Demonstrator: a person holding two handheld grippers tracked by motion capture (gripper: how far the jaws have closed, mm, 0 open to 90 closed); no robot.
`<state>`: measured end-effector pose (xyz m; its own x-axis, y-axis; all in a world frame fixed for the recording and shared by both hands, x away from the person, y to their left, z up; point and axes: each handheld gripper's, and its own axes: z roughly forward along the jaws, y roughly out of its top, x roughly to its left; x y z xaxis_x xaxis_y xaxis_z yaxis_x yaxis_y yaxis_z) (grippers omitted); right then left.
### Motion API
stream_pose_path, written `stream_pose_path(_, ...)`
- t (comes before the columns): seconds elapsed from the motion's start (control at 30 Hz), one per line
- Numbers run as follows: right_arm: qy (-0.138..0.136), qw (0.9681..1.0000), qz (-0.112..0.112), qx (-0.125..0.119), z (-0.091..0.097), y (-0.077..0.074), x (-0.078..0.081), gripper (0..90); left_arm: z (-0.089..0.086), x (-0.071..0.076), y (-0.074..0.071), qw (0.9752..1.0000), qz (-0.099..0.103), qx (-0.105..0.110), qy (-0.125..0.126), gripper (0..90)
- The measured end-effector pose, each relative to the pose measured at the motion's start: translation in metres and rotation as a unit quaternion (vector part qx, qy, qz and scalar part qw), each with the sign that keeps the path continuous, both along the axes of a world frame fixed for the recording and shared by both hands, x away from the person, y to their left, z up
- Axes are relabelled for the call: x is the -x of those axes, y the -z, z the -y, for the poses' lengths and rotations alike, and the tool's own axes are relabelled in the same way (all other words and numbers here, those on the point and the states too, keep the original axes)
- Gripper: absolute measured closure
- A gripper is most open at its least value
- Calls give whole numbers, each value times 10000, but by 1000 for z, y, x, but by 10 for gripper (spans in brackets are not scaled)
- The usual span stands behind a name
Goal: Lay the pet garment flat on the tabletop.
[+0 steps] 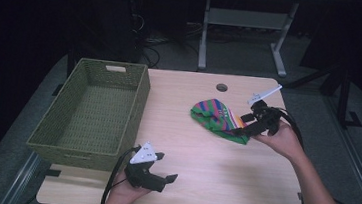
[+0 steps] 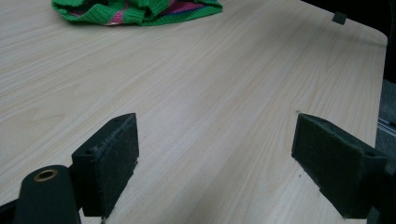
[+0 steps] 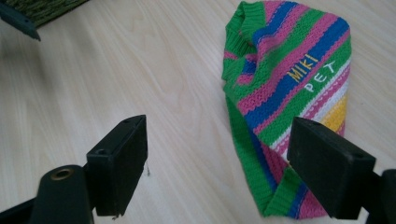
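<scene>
Jaws of the right gripper (image 3: 219, 172) stand wide apart with nothing between them, set just at the near hem of the striped knit garment (image 3: 289, 93); in the high view the same right gripper (image 1: 254, 126) sits at the garment's right edge, touching or nearly touching it, which cannot be told for certain. Jaws of the left gripper (image 2: 215, 163) are likewise wide and empty, resting low over bare wood near the front edge of the bench (image 1: 211, 185), well apart from the garment (image 1: 217, 116). Garment location: right-centre of the bench, toward the far edge, lying flat and partly folded, clear of the green woven basket (image 1: 92, 111) that occupies the left side. Lettering on 1 stripe reads "MIKI PET". Handling assessment: the item appears a small ribbed knit, judged light, soft and wholly limp, not fragile and not slippery; the felt-like pads (image 3: 116, 163) should bite well on the wool. It will sag and unfold when lifted and may drag along the wood. Recommended hold: pinch a doubled thickness at the green ribbed hem or the folded edge nearest the right gripper, taking enough cloth to fill the jaws, since a single loose layer could stretch or slip out.
</scene>
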<state>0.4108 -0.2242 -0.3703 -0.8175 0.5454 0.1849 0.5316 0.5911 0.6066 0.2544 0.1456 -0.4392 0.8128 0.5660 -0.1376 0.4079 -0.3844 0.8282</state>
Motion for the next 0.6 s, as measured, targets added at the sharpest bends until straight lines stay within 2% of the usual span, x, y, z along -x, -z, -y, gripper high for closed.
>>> stream_pose_path(0.17, 3, 9999, -21, 122, -9, 3, -14, 202, -1, 0, 0, 10000, 4, -9, 19, 145)
stream_pose_path(0.33, 36, 9999, -59, 152, -16, 4, -19, 202, -2, -1, 0, 10000, -1, 19, 26, 145)
stream_pose_path(0.5, 62, 9995, -126, 266, -25, 13, -28, 199, -1, -1, -2, 9999, -27, 139, 39, 145)
stream_pose_path(0.6, 82, 9992, -140, 370, -30, 17, -32, 199, -1, -1, -1, 9999, -22, 80, 62, 145)
